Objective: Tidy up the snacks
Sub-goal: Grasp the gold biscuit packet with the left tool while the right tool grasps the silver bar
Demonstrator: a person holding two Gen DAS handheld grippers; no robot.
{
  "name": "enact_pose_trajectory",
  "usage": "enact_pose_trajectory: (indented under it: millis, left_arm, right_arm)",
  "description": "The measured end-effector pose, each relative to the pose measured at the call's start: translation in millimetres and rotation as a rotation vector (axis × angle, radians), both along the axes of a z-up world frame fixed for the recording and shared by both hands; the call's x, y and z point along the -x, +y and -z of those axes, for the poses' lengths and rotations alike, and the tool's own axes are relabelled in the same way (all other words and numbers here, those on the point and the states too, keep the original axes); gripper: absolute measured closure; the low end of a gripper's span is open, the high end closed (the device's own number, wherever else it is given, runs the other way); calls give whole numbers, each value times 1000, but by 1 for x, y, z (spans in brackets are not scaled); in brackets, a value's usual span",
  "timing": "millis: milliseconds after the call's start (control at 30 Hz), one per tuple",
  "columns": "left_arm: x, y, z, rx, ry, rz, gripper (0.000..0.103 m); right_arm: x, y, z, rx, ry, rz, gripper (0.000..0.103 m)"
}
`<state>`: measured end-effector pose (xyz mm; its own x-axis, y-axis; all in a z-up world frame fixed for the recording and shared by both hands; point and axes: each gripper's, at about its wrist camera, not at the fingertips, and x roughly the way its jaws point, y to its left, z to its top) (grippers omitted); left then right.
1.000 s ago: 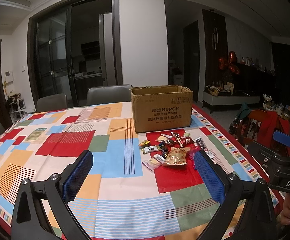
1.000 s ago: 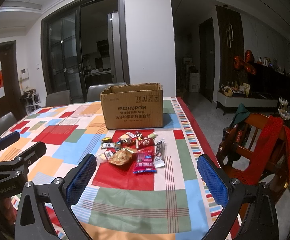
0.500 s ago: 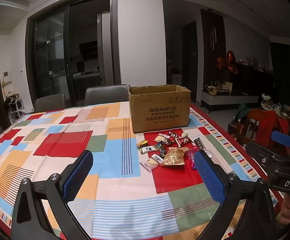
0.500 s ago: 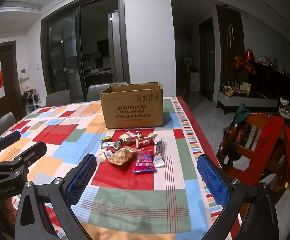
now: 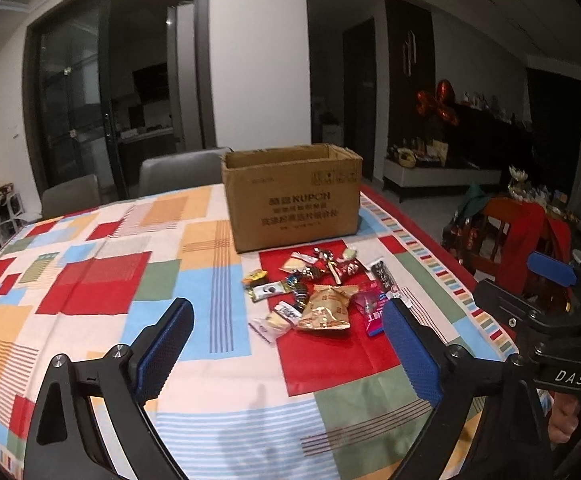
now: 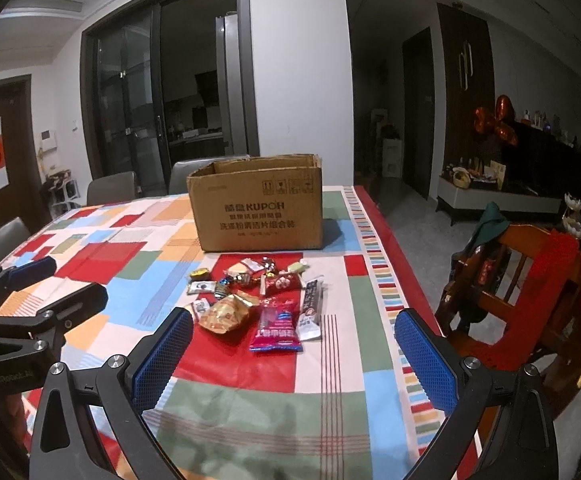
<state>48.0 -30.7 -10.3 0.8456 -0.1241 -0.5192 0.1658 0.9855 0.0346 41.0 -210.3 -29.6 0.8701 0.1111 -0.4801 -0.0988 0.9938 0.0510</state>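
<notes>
Patchwork cloth covers the table (image 6: 250,420), where the snacks (image 6: 258,300) lie heaped just before an open cardboard box (image 6: 256,204). Left tool (image 5: 286,352) and right tool (image 6: 294,360) hover spread wide, holding nothing.

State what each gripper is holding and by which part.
Nothing is held. The left gripper and right gripper are both open and empty, short of the snack pile on the table.

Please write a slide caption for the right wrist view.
Open right gripper faces a snack pile before an open cardboard box on a patchwork tablecloth.
</notes>
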Motion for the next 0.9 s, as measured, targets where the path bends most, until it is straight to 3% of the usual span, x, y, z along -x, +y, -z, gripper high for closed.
enact_pose_trajectory:
  millis: [367,900]
  left_arm:
    - [-59,-19,22,24,121,42,19]
    - [-123,-32,76,39,324,94,35]
  right_arm:
    - [-63,-16,24,-76,109,-26,10]
    - [-131,-27,79,-155,301,-24,41]
